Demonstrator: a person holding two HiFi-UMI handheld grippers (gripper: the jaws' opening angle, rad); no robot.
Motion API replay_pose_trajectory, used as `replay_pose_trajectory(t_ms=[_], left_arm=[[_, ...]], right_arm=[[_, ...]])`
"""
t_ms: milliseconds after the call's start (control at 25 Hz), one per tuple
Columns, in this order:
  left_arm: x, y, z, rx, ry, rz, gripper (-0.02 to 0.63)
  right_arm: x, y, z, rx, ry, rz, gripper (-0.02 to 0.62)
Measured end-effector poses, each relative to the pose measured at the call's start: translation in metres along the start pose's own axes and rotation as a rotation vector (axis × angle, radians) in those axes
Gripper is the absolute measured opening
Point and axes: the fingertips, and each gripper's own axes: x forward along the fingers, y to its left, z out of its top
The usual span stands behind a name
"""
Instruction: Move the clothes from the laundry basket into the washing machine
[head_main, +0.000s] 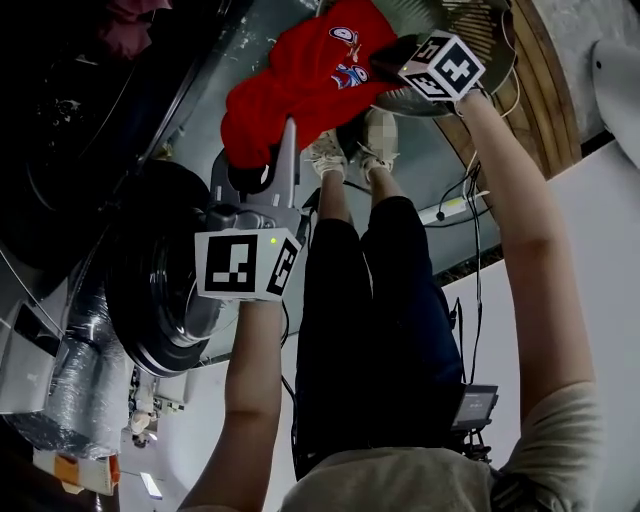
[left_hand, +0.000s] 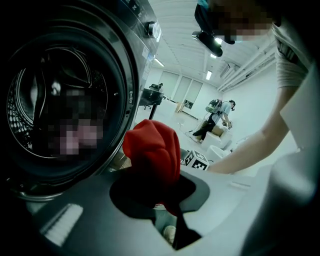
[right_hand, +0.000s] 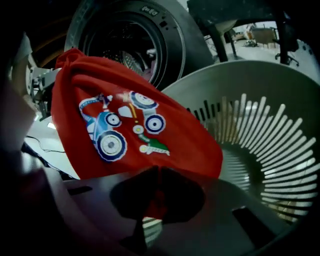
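Shirt (head_main: 310, 80) hanging stretched over basket (right_hand: 260, 125). Left gripper (head_main: 282, 140) pinching one end, right gripper (head_main: 385, 62) pinching other end, both squeezing tight on shirt. Washer (right_hand: 135, 35) hole lying just past left gripper, so left being nearer.

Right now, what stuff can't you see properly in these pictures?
- Inside the washing machine: left gripper view, a blurred patch covers the drum, so clothes inside can't be told.
- Bottom of the basket: right gripper view, the red shirt and the right gripper cover part of it.
- Person far back: left gripper view, too small to tell what they're doing.
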Motion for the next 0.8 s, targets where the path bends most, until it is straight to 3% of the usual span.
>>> replay_pose_trajectory(t_ms=[80, 160, 320, 440, 520, 560, 720, 800], left_arm=[[-0.004, -0.002, 0.005, 0.019, -0.013, -0.002, 0.069], [-0.009, -0.001, 0.008, 0.019, -0.018, -0.003, 0.069], [-0.013, 0.002, 0.01, 0.008, -0.022, -0.012, 0.069], [-0.012, 0.006, 0.009, 0.007, -0.027, -0.013, 0.069], [-0.009, 0.01, 0.007, 0.016, -0.028, -0.004, 0.069], [-0.007, 0.012, 0.006, 0.023, -0.025, 0.003, 0.069], [0.001, 0.023, -0.004, 0.036, 0.016, 0.046, 0.071], [0.008, 0.026, -0.007, 0.013, 0.031, 0.05, 0.071]], right_arm=[[-0.003, -0.012, 0.003, -0.007, -0.012, -0.048, 0.031], [0.002, -0.017, 0.01, -0.036, 0.001, -0.066, 0.231], [0.018, -0.022, 0.039, -0.181, 0.018, -0.104, 0.264], [0.033, -0.019, 0.049, -0.199, 0.043, -0.074, 0.259], [0.034, -0.016, 0.053, -0.18, 0.034, -0.07, 0.085], [0.031, -0.015, 0.055, -0.169, 0.022, -0.08, 0.051], [0.0, -0.009, 0.045, -0.091, -0.024, -0.14, 0.043], [-0.029, -0.001, 0.048, -0.015, -0.112, -0.163, 0.041]])
